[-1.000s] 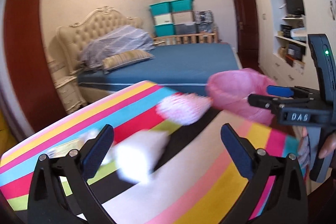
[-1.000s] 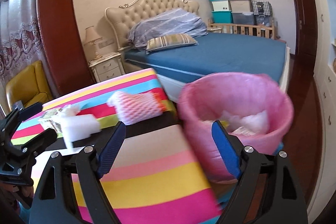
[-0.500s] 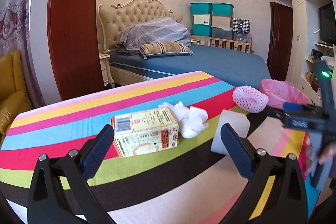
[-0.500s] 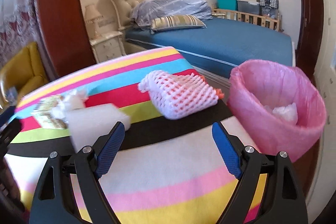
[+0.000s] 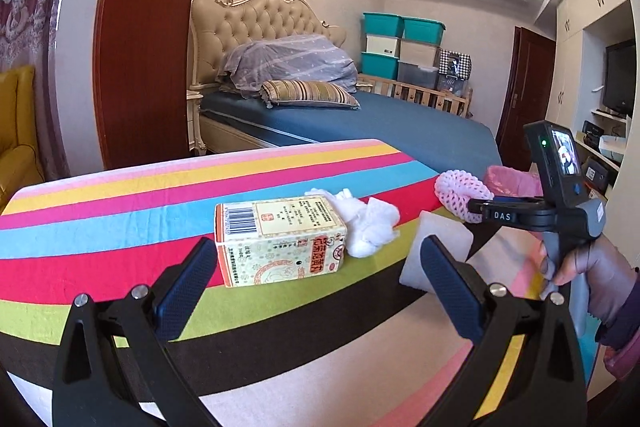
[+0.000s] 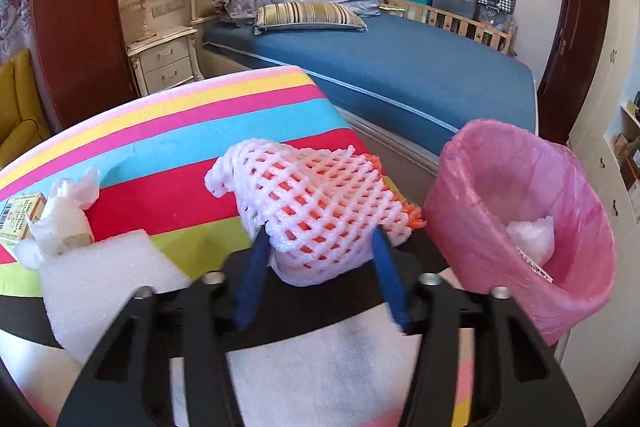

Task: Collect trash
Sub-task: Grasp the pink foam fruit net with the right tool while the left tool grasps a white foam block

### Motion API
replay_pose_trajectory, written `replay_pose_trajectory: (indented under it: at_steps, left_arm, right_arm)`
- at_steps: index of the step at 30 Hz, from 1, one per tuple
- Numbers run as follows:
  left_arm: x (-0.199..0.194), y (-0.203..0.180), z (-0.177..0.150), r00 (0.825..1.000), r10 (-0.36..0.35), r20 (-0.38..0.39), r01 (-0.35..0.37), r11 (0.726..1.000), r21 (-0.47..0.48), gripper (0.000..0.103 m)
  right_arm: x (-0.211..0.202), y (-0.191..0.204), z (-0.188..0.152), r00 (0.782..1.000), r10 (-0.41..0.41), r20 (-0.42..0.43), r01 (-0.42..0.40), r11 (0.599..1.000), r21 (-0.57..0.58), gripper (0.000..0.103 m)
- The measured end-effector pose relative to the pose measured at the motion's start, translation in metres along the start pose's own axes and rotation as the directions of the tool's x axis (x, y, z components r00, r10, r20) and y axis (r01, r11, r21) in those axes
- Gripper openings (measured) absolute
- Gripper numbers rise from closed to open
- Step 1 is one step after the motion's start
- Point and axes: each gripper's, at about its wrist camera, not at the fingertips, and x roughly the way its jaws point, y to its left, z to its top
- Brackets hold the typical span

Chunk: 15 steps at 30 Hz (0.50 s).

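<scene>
Striped surface [image 6: 168, 131]: my right tool [image 6: 320, 247], wide a second ago, is closing around foam fruit net [image 6: 316, 203]; binning follows. Left tool [image 5: 316, 283] wide, empty.

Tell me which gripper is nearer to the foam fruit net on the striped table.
Right. The right gripper is closing with the foam fruit net between its fingers. The left gripper is open and well away from it, facing the medicine box.

The right fingers [image 6: 386, 267] are motion-blurred; the net's [image 6: 316, 203] near edge hides their tips, so contact cannot be judged. In the left view, the right finger [image 5: 452, 291] covers part of the foam [image 5: 444, 239]. The box's [image 6: 18, 217] left end is cut off behind the tissue [image 6: 60, 223].
</scene>
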Motion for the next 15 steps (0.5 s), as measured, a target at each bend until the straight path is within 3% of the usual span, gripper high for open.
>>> replay_pose_trajectory:
  at_steps: [7,11,15]
  left_arm:
    - [0.004,-0.008,0.0,1.0,0.003,-0.009,-0.003,0.999,0.041,0.098]
    - [0.009,-0.014,0.001,0.999,-0.008,-0.033,0.009,0.999,0.046,0.098]
    - [0.021,-0.034,0.0,0.994,-0.058,-0.097,0.066,0.994,0.087,0.098]
  right_arm:
    - [-0.031,-0.003,-0.02,0.997,0.033,0.065,-0.031,0.999,-0.034,0.022]
    - [-0.056,-0.008,-0.035,0.994,0.056,0.094,-0.053,0.998,-0.03,0.021]
    - [-0.074,-0.014,-0.047,0.989,0.073,0.126,-0.073,0.997,-0.005,0.021]
